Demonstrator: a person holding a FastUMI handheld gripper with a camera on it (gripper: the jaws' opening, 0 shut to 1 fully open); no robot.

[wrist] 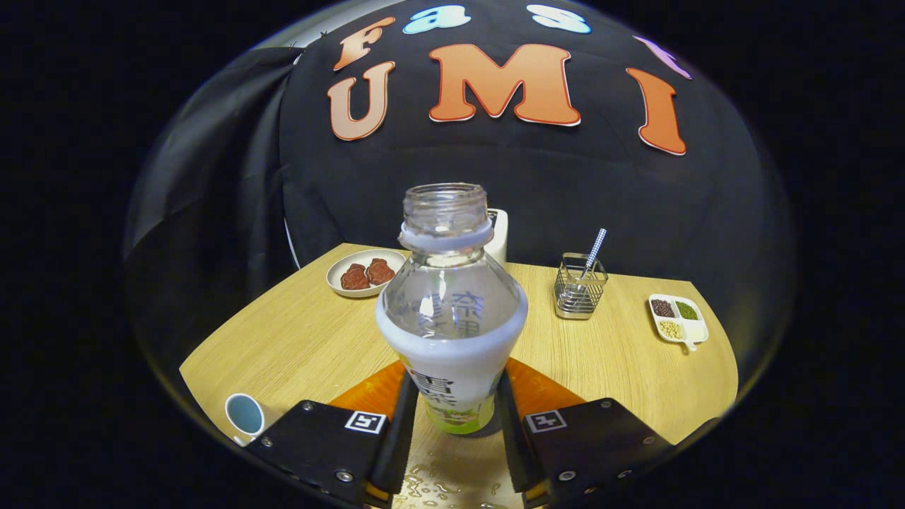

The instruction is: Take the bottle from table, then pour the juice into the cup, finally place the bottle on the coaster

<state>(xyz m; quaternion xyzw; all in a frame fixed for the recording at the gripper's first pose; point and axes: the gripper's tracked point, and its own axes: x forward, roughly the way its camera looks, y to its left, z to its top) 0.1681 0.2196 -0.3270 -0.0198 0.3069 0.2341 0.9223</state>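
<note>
Bottle (451, 311) hides most of a white object (499, 235) standing just behind its neck; kind cannot be told. Bottle's base sits low between the tool (452, 424) fingers, which cover its lower sides. Cup (244, 415), left of the bottle, cut off at the desk (297, 339) edge. Contents of the wire holder (578, 286), right of the bottle, too small to identify.

The bottle (451, 311) is standing squeezed between the gripper (452, 424) fingers, blocking the way ahead, while open table (297, 339) is lying either side toward the cup (244, 414) and wire holder (580, 288).
</note>
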